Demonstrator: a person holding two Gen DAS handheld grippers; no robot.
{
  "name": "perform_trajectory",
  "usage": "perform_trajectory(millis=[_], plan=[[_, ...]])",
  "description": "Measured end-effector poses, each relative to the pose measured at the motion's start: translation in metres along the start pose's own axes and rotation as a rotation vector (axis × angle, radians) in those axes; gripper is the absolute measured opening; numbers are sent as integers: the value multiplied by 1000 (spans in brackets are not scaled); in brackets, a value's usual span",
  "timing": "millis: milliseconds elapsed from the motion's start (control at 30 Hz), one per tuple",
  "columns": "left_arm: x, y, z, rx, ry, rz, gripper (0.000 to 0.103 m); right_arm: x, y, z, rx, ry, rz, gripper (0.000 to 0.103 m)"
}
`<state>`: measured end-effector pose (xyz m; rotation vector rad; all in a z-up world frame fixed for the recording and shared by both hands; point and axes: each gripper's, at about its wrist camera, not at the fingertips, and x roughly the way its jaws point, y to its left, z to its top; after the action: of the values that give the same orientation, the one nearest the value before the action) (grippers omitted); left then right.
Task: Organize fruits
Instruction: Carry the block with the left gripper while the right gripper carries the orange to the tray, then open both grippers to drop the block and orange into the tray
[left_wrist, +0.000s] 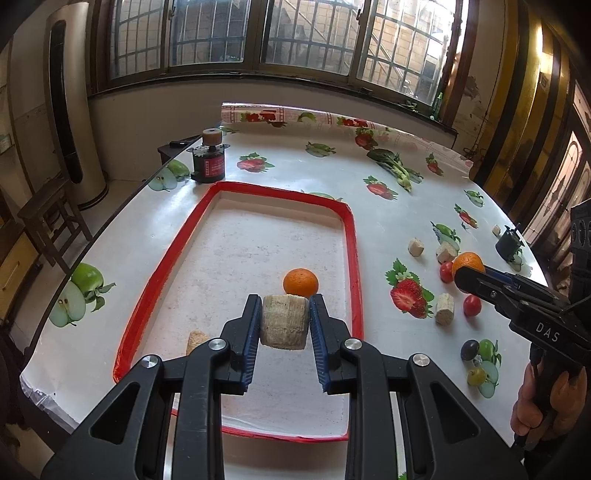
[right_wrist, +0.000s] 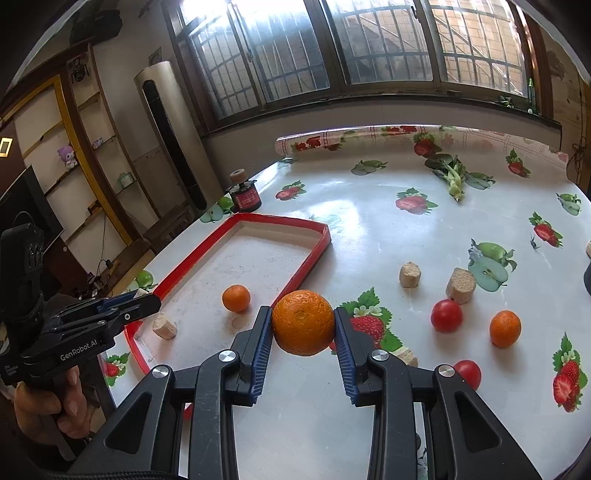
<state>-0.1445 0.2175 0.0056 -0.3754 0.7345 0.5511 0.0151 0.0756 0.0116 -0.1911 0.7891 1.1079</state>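
Barred windows (left_wrist: 303, 37) in daylight, tall standing air conditioner (right_wrist: 173, 140), yellow-framed shelves (right_wrist: 74, 147), wooden chair (left_wrist: 48, 218)

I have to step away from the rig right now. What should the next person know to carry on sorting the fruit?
Left gripper: shut on a tan cork-like cylinder, held above the red-rimmed tray.
Right gripper: shut on an orange, held above the table beside the tray's right rim.
Done: one small orange and one tan cylinder lie in the tray.
Left: on the table, another orange, two tomatoes and more tan cylinders. A leafy green lies at the far side.
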Motion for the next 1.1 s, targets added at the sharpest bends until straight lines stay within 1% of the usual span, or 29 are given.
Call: perform_trajectory(millis=[467, 733, 833, 933, 1100], plan=[[7, 28, 14, -29, -4, 15, 23, 34, 32, 21, -30, 19, 53, 33], [21, 39, 24, -45, 12, 17, 23, 55, 45, 38, -54, 29, 64, 33], [35, 44, 30, -53, 34, 18, 23, 70, 48, 45, -56, 45, 67, 33], [56, 47, 34, -62, 73, 22, 23, 90, 50, 52, -70, 73, 56, 33], [82, 49, 35, -67, 123, 41, 23, 132, 54, 59, -109, 143, 23, 33]])
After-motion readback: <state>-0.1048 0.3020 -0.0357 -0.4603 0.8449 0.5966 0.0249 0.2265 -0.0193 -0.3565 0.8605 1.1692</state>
